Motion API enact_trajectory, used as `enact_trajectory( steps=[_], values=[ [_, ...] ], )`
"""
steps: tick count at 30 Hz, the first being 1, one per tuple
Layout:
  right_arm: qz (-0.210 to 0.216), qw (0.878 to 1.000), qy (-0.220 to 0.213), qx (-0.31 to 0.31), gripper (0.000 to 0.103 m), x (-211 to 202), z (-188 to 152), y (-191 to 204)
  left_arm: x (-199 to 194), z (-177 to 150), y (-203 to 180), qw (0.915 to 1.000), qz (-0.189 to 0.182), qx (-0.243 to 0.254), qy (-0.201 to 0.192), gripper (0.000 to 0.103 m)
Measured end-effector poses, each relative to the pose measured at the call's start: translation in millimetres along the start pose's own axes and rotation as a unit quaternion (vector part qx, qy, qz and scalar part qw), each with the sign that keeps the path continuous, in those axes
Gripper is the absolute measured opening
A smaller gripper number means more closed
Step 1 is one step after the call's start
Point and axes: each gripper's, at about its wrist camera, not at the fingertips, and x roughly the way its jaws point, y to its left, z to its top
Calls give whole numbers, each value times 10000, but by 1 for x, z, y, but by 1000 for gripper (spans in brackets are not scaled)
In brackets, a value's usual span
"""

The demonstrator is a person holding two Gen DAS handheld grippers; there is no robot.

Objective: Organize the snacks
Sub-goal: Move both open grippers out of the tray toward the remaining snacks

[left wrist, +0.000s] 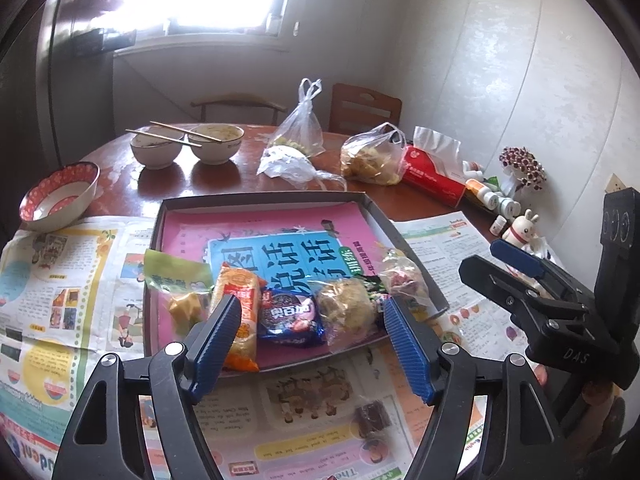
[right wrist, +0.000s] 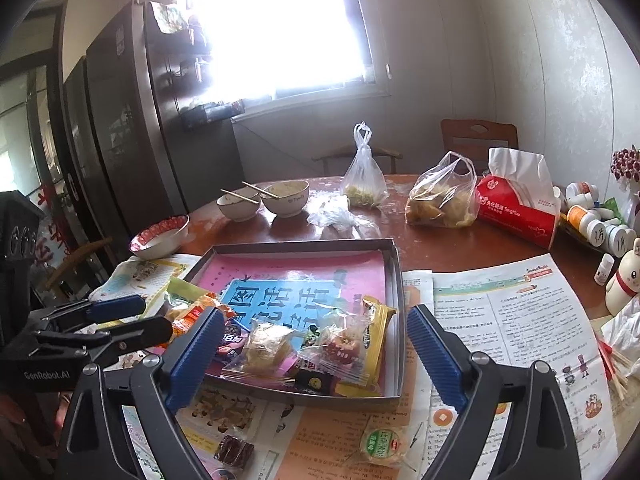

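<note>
A shallow grey box point(left wrist: 262, 199) point(right wrist: 394, 280) lined with a pink and blue book holds several snack packets along its near edge: an orange pack point(left wrist: 240, 304), a dark blue biscuit pack point(left wrist: 289, 317), a clear-wrapped cake point(left wrist: 345, 309) point(right wrist: 266, 344) and a yellow pack point(right wrist: 374, 344). A small dark brown packet point(left wrist: 372, 418) point(right wrist: 234, 450) and a round green-labelled snack point(right wrist: 382, 444) lie on the newspaper in front of the box. My left gripper point(left wrist: 314, 344) point(right wrist: 132, 320) is open and empty above the box's near edge. My right gripper point(right wrist: 316, 356) point(left wrist: 504, 264) is open and empty too.
Newspaper point(left wrist: 60, 280) point(right wrist: 520, 320) covers the near half of the round wooden table. Three bowls point(left wrist: 156, 152), two with chopsticks, plastic food bags point(right wrist: 444, 196), a red tissue box point(right wrist: 516, 208), medicine bottles point(right wrist: 600, 224) and a rabbit figure point(left wrist: 520, 230) stand at the back and right.
</note>
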Motion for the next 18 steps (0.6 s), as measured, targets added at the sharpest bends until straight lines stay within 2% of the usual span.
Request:
enact_trajectory(
  steps=[10,18],
  values=[
    [49,10000,-45,31,94,-15,0,0,-4,-8,-13,9997,-127,153,104,76],
    [-11,10000,-56,-8,94,-25,-3,1,-3,-15,-12,9995,-206,39,230,76]
  ],
)
